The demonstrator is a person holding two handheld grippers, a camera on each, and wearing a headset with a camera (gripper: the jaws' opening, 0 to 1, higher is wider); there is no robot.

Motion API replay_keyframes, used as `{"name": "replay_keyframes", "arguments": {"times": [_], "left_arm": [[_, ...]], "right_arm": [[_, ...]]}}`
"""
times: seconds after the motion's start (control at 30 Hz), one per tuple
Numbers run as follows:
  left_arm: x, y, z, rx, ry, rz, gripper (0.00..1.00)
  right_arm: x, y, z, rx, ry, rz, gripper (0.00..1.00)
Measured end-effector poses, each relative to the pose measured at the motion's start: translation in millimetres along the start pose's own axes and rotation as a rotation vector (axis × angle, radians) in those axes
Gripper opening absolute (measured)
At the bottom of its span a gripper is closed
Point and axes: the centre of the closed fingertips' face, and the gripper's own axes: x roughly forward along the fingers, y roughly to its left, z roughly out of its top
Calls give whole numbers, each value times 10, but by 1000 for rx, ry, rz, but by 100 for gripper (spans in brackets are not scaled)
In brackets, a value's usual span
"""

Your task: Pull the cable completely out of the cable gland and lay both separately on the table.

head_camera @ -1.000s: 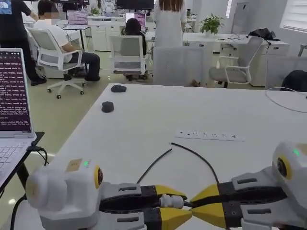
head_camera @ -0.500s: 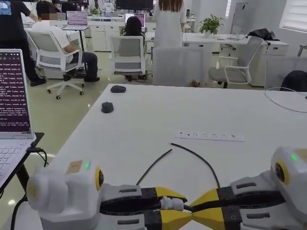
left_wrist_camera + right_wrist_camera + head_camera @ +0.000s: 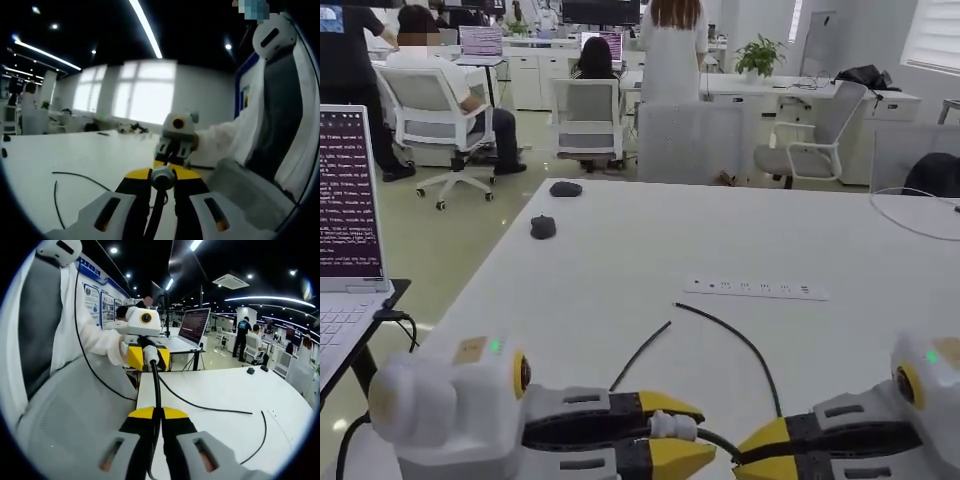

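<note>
With left tongs [image 3: 692,432] clamped on the small white plastic cable gland [image 3: 162,176] and right tongs [image 3: 155,412] pinching the thin black cable [image 3: 200,406] just beside it, above the white table [image 3: 620,250], hold the gland steady and draw straight along the cable's axis, no twisting.

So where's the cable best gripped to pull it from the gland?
On the cable, the straight stretch just outside the gland, coming from opposite the left gripper that holds the gland. The right gripper is shut there, in line with it, so the pull runs straight.
</note>
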Motion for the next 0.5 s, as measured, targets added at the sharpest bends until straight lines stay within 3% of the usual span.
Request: {"name": "replay_keyframes", "arguments": {"times": [0.5], "left_arm": [[-10, 10, 34, -2, -12, 3, 17]], "right_arm": [[-54, -85, -507, 29, 138, -41, 2]]}}
